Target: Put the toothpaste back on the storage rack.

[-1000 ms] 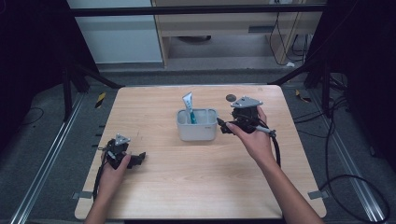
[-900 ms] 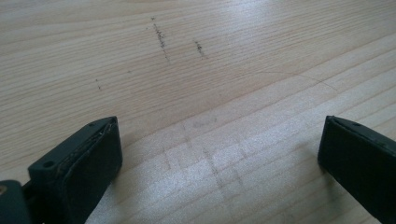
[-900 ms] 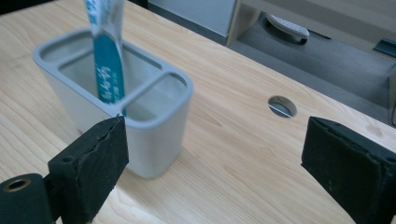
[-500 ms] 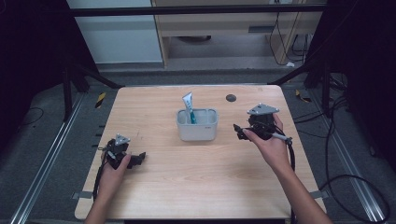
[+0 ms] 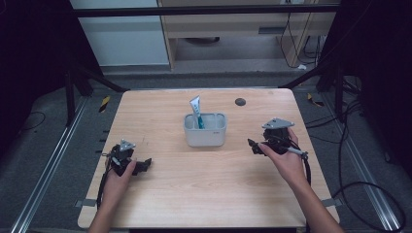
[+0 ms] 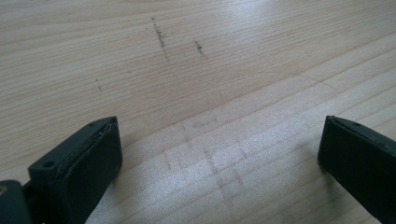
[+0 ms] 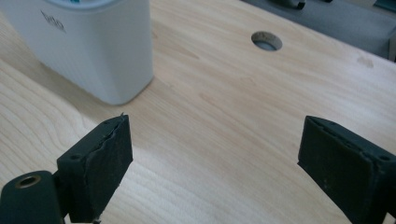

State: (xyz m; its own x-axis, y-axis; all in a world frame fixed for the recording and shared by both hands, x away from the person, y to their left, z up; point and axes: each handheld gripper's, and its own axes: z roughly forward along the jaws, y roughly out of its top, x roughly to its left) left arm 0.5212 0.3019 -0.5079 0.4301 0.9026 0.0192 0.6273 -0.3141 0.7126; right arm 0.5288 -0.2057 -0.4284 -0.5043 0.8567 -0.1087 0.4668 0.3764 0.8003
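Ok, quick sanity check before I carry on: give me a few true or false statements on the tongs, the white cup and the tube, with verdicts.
1. Both tongs are open and hold nothing. True: the left tongs and the right tongs each show bare wood between their jaws.
2. The toothpaste tube lies flat on the table. False: it stands leaning inside the white cup.
3. The right tongs grip the cup. False: the cup sits apart, ahead of the jaws.
4. A round hole is in the tabletop beyond the cup. True.
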